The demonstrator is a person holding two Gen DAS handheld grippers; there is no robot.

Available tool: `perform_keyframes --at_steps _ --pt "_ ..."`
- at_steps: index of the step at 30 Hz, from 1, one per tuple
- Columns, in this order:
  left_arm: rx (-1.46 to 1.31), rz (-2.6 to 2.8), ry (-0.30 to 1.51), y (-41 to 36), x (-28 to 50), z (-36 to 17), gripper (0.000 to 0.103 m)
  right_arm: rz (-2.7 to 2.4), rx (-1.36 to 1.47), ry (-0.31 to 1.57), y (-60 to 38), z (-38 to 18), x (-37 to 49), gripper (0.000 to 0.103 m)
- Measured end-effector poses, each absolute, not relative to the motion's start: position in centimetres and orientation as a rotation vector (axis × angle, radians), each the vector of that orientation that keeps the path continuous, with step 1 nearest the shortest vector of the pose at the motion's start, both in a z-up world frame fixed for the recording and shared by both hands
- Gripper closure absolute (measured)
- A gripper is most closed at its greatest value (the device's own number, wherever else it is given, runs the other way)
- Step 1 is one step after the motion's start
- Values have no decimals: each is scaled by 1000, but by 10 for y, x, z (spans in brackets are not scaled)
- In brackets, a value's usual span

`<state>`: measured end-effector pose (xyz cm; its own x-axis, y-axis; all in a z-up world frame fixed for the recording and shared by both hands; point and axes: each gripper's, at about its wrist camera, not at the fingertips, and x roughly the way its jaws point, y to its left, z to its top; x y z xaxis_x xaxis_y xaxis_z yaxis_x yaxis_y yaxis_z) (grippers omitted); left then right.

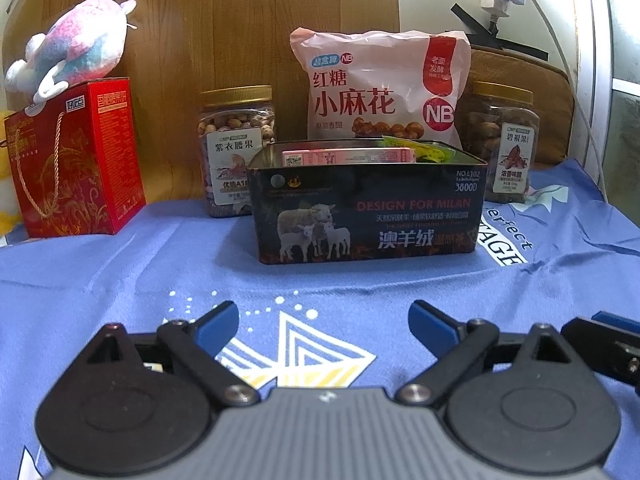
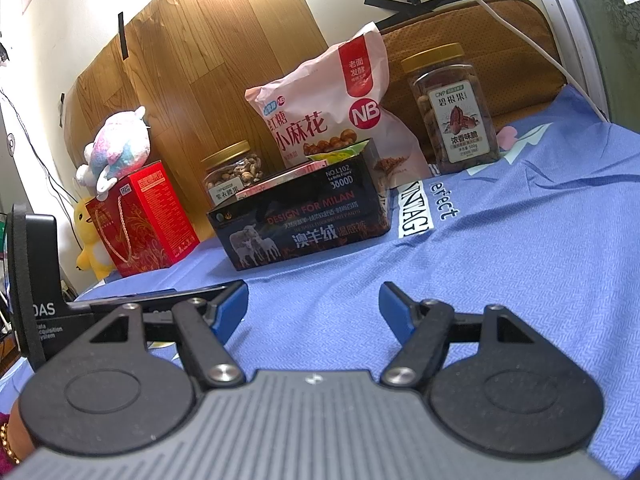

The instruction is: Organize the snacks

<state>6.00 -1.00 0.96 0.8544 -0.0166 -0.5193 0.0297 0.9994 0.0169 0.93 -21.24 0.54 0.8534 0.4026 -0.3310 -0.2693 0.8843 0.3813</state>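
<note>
The snacks sit in a row at the back of the blue cloth (image 1: 120, 280), against the wooden board: a dark tin (image 1: 368, 216) stands in front, open-topped, with a pink packet (image 1: 348, 157) and a green wrapper (image 1: 434, 151) already lying inside it. Just behind it the big pink bag (image 1: 380, 84) leans upright, with a jar of nuts (image 1: 238, 148) to its left and a darker jar (image 1: 506, 140) to its right. I judge the bag light, soft and crackly, its contents easy to crush, so I would pinch it at the top seam rather than across the belly. The jars look heavy, stiff and smooth-sided; I would take them around the body below the gold lid, squarely, since plastic may slip. The tin is rigid, best held by its rim. My left gripper (image 1: 324, 318) hovers low over the cloth, tilted gently down toward the tin, jaws spread wide with nothing between them. My right gripper (image 2: 312, 304) is beside it, angled toward the tin from the right, likewise released and empty.
</note>
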Motion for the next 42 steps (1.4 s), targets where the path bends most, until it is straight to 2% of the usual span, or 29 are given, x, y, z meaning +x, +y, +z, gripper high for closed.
perform_keyframes --at_steps 19,27,42 --pt "35 -17 541 -11 59 10 6 360 332 416 -212 5 9 28" --pt "48 -9 529 -13 57 11 1 359 332 415 -213 4 9 28" --pt "68 8 513 -15 50 13 0 362 329 414 -211 6 9 27"
